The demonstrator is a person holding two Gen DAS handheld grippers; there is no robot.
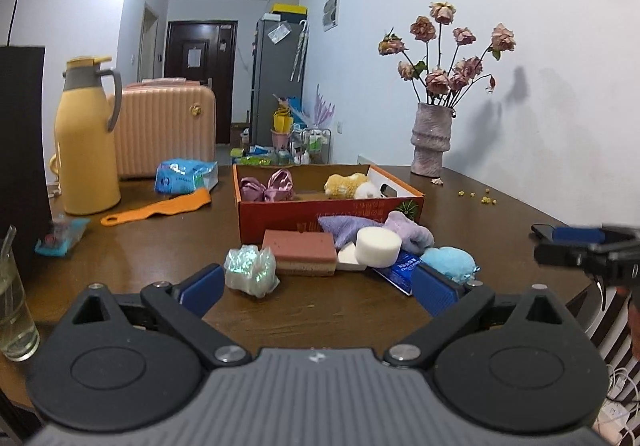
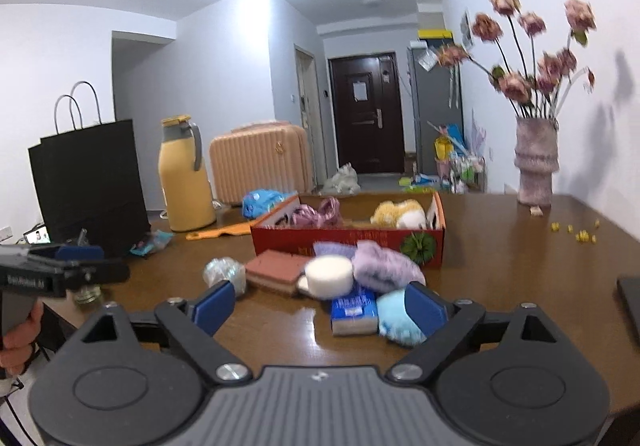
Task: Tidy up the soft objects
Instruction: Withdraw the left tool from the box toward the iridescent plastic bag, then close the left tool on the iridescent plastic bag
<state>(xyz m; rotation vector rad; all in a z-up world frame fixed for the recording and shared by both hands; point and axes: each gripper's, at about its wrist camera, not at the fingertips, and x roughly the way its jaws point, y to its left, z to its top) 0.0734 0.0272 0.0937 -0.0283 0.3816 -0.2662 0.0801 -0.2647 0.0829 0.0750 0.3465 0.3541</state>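
- The left gripper (image 1: 318, 288) stood with its jaws wide apart and nothing between the pads; the bare table (image 1: 160, 254) showed in the gap.
- The right gripper (image 2: 320, 308) was likewise spread wide and empty, with its right pad (image 2: 426, 308) in front of the blue puff (image 2: 394, 316); whether it touched the puff could not be told.
- The soft things lay in a heap at twelve o'clock from both grippers, just in front of the red box (image 1: 312, 220): a shiny crumpled ball (image 1: 251, 270) at eleven in the left view, a pink sponge (image 1: 302, 252) beside it, a white foam disc (image 1: 378, 246) and a purple cloth (image 1: 408, 232) behind.
- A blue packet (image 2: 354, 312) lay under the disc's edge, beside the puff.
- The box already held a pink satin bow (image 1: 268, 186) and a yellow plush toy (image 1: 348, 184), so the job looked partly done.
- The step in hand seemed to be an approach to the next pick. It would go best if each gripper took the outermost piece: the left the shiny ball, the right the puff.
- The pads should straddle the piece fully and close gently, since such things squash and slip.
- Lifting clear of the box's near wall before moving over it would avoid dragging neighbours along.
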